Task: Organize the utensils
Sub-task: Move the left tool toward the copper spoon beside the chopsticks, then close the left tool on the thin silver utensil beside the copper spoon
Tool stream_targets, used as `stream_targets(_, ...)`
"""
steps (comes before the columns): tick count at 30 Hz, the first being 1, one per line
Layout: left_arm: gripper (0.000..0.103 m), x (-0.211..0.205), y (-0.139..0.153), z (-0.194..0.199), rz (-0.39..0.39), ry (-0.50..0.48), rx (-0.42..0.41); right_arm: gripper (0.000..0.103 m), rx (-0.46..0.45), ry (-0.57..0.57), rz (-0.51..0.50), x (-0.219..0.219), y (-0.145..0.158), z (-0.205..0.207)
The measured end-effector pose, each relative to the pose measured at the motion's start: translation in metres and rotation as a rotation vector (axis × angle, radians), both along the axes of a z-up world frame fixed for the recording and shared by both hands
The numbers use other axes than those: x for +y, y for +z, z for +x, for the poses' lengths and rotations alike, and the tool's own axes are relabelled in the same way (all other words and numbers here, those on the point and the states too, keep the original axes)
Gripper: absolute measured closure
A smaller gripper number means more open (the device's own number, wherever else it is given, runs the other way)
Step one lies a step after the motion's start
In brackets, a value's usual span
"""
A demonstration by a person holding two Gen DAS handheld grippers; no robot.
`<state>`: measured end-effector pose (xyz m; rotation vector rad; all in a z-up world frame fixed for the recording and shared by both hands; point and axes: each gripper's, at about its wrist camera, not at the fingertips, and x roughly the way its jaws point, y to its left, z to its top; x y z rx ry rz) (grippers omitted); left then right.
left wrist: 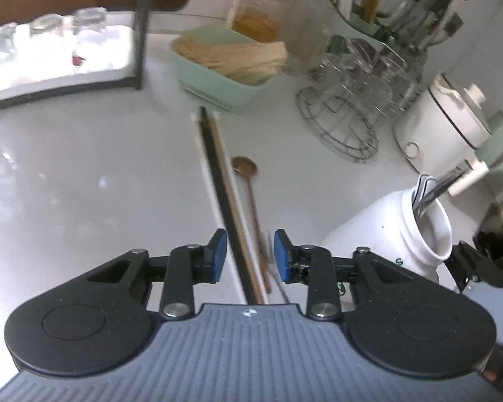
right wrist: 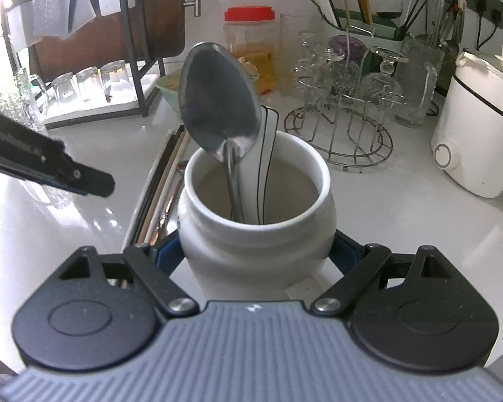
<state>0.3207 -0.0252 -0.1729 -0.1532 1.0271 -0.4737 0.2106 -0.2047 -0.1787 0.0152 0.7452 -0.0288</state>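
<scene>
Our right tongs (right wrist: 256, 254) pinch the white jar (right wrist: 256, 231); it holds 2 spoons (right wrist: 219, 100). Our left tongs (left wrist: 248, 254) stand spread around the chopsticks (left wrist: 224, 201) on the surface (left wrist: 84, 184).

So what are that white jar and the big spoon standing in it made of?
The jar looks like glazed ceramic: thick rounded rim, glossy white surface with soft highlights. The spoon looks like polished steel: a grey, mirror-like bowl that catches reflections. Neither is certain from looks alone.
</scene>
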Motion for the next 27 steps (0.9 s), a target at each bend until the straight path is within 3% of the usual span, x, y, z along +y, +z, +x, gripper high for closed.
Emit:
stream_targets(7, 0.077, -0.017, -0.025, 0.001, -0.008, 0.000, 0.026, 0.012, -0.020, 0.028, 0.000, -0.014, -0.001, -0.009)
stream_targets(14, 0.077, -0.043, -0.036, -0.002, 0.036, 0.011, -0.009, 0.012, -0.033, 0.098, -0.002, -0.024, -0.003, -0.012)
stream_targets(21, 0.077, -0.066, -0.040, -0.003, 0.147, 0.050, -0.079, 0.012, -0.046, 0.153, 0.003, -0.031, -0.003, -0.015)
stream_targets(27, 0.077, -0.077, -0.044, 0.003, 0.189, 0.064, -0.060, 0.012, -0.049, 0.171, 0.010, -0.034, -0.004, -0.015)
